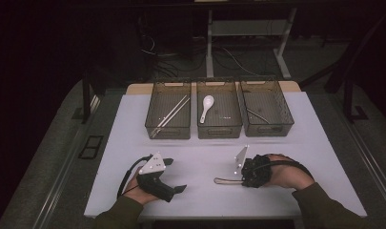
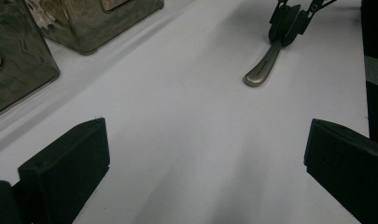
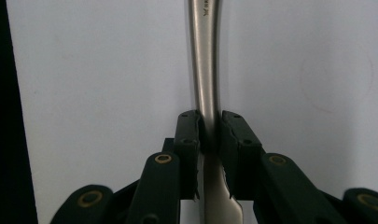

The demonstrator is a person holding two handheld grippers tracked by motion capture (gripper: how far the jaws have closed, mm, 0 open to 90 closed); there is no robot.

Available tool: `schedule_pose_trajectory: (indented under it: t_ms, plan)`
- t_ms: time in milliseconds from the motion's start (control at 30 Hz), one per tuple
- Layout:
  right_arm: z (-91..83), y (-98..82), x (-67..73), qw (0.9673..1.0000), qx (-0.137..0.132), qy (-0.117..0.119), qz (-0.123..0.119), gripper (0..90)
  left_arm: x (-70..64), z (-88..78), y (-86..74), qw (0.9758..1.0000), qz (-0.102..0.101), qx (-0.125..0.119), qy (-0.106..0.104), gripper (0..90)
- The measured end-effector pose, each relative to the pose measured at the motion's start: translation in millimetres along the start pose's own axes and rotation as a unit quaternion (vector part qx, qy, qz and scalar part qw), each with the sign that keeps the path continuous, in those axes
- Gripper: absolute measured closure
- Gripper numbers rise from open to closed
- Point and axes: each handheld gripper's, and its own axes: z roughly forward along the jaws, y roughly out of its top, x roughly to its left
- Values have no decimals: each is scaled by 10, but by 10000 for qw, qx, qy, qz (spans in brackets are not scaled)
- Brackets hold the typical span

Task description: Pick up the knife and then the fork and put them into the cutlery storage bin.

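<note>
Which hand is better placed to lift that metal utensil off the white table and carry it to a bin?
Right. The right gripper is already shut on the grey metal utensil handle, which lies on the white table. The left gripper stands open off to the side, holding nothing.

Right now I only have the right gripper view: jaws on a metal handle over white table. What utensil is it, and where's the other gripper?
Observer: Can't tell the type; the utensil has its head hidden under the right gripper. Its handle end points toward the left gripper.
Operator: Left one holding anything?
Observer: No. In the left gripper view its jaws stand wide apart over bare table, nothing between them.
Operator: Where would this thing go?
Observer: Three bins sit at the far side: the left bin has chopsticks, the middle bin a white spoon, the right bin one thin metal piece. The right bin is my guess.
</note>
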Motion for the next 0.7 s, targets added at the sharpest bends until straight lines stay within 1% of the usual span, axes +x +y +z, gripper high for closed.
schedule_pose_trajectory:
  t_ms: [100,133,200,233,400,467,500,533,600,700]
  plan:
    - [4,35,-15,9999,120,60,-54,773,2,0,0,10000,4,14,3,0]
    - [8,43,-23,9998,153,47,-97,776,2,0,0,10000,8,14,3,0]
    - [7,62,-23,9997,224,79,-91,786,-1,0,0,10000,8,7,6,0]
    - [13,68,-28,9996,236,55,-148,790,-1,-1,0,10000,2,4,9,0]
    - [9,83,-13,9995,293,33,-135,794,-1,-3,1,10000,15,-2,15,0]
    - [6,73,-21,9996,257,61,-104,795,-3,-6,1,10000,21,-16,17,0]
    - [6,61,-32,9997,204,68,-122,795,-5,-7,1,10000,17,-28,19,0]
    - [3,42,-41,9998,146,95,-91,794,-4,-9,1,10000,20,-25,16,0]
    - [-6,-1,-60,9998,-13,197,33,794,-2,-12,3,10000,18,-14,16,0]
    - [-21,-55,-93,9995,-183,175,201,794,-7,-11,3,10000,8,-32,16,0]
